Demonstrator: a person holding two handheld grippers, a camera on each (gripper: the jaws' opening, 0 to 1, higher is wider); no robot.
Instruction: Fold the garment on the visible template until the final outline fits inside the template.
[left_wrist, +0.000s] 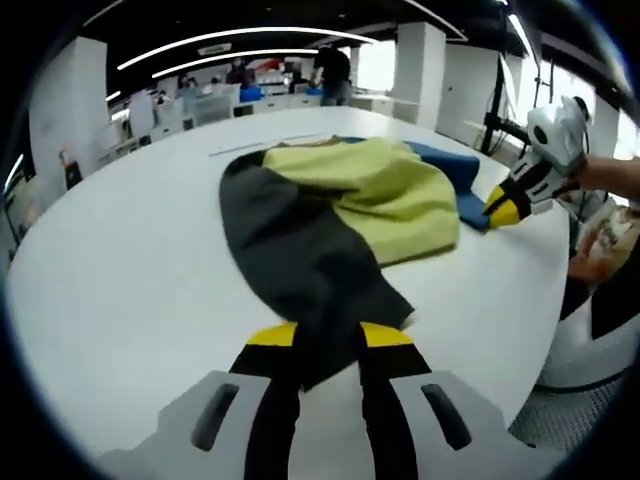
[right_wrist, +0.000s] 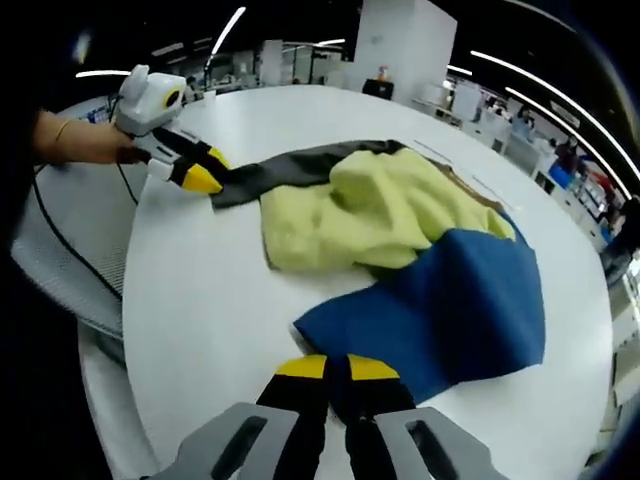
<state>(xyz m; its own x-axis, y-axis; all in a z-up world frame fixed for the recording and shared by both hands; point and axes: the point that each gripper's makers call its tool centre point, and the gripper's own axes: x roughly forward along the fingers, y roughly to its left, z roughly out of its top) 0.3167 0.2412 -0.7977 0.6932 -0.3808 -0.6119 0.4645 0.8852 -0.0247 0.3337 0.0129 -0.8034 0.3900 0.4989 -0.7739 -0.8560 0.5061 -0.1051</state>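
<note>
Your left gripper (left_wrist: 330, 345) is clamped on the dark grey sleeve (left_wrist: 300, 250) of the garment (left_wrist: 370, 190) at 6 o'clock in the left gripper view, cloth pinched between the yellow-tipped jaws. Your right gripper (right_wrist: 335, 372) is pinching the blue section (right_wrist: 450, 300) at 6 o'clock in the right gripper view. The garment lies bunched on the round white table (left_wrist: 130, 290), yellow-green middle (right_wrist: 370, 215) between grey and blue ends. A template outline can't be made out.

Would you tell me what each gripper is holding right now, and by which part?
Both hold the garment: the left gripper pinches the tip of its dark grey section, the right gripper the edge of its blue section.
</note>
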